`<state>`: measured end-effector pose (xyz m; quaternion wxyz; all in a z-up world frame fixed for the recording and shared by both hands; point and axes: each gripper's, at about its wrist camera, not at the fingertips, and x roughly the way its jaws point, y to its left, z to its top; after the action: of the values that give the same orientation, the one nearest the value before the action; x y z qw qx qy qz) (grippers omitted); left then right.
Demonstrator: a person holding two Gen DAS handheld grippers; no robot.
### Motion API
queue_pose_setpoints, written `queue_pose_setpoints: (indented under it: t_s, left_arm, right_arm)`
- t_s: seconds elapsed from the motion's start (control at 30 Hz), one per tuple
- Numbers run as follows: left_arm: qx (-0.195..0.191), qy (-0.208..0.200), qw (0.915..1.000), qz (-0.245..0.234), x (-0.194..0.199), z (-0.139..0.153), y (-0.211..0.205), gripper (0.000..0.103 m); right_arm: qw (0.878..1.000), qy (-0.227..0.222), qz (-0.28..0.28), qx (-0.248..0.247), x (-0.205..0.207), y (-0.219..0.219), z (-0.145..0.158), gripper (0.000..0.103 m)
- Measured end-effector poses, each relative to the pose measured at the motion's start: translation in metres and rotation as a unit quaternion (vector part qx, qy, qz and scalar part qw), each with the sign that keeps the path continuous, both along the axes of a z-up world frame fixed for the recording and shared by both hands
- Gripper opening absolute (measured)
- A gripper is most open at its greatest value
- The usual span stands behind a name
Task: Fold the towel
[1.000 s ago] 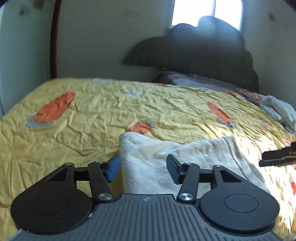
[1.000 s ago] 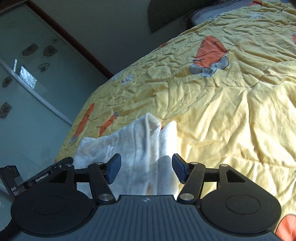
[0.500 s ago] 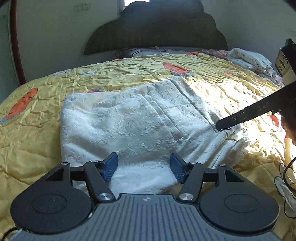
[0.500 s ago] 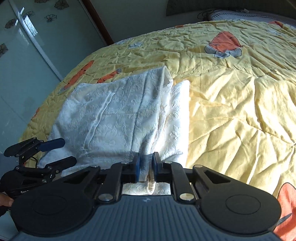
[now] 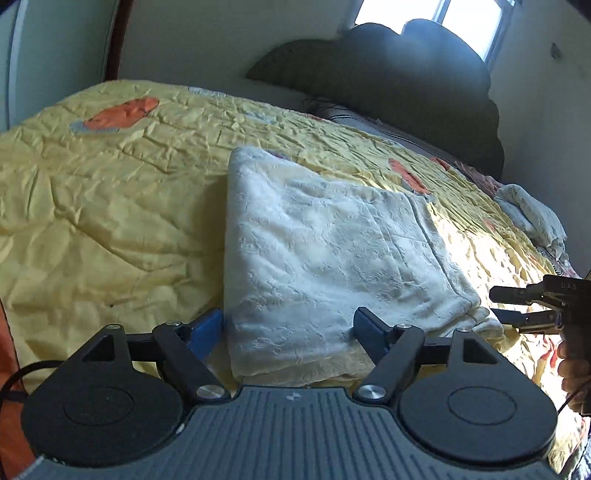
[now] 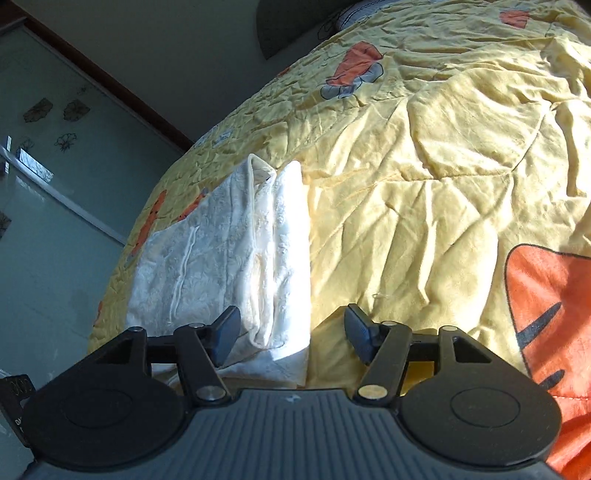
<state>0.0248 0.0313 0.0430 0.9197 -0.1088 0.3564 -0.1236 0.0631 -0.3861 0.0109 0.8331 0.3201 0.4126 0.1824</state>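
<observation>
Now spread wide, yellow bedspread [image 5: 110,206] with bare room left and right of white towel [image 5: 325,258], folded mid-bed. Let go since half a second ago: right gripper [image 6: 291,334] jaws just reopened astride towel's near edge. Left gripper [image 5: 288,332] jaws just widened, pads off cloth.

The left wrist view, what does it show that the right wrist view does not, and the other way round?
Only the left wrist view shows the window, the whole dark headboard, a second rolled towel at the far side of the bed, and the right gripper, its jaws apart.

Only the right wrist view shows the glass door with flower stickers and a large orange tiger print.

Both show the folded white towel on the yellow bedspread.
</observation>
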Motion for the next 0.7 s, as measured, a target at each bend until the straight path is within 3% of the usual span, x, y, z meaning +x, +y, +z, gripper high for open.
queue_pose_setpoints:
  t_s: [0.1,0.23,0.3,0.43,0.7]
  left_arm:
    - [0.011,0.008,0.9999,0.008,0.007,-0.001,-0.008,0.083]
    - [0.006,0.026,0.9993,0.025,0.011,-0.007,-0.011,0.084]
    - [0.014,0.026,0.9993,0.024,0.011,-0.007,-0.015,0.084]
    - [0.021,0.028,0.9992,0.022,0.011,-0.006,-0.016,0.080]
    - [0.057,0.015,0.9982,0.008,0.010,-0.009,-0.023,0.075]
  right_arm:
    - [1.000,0.001,0.023,-0.010,0.011,0.019,0.001,0.062]
    - [0.995,-0.017,0.053,-0.078,0.015,0.043,0.010,0.062]
    - [0.990,-0.023,0.065,-0.126,0.014,0.050,0.013,0.041]
    - [0.989,-0.022,0.072,-0.124,0.012,0.045,0.013,0.035]
    - [0.987,-0.038,0.076,-0.134,0.010,0.047,0.011,0.034]
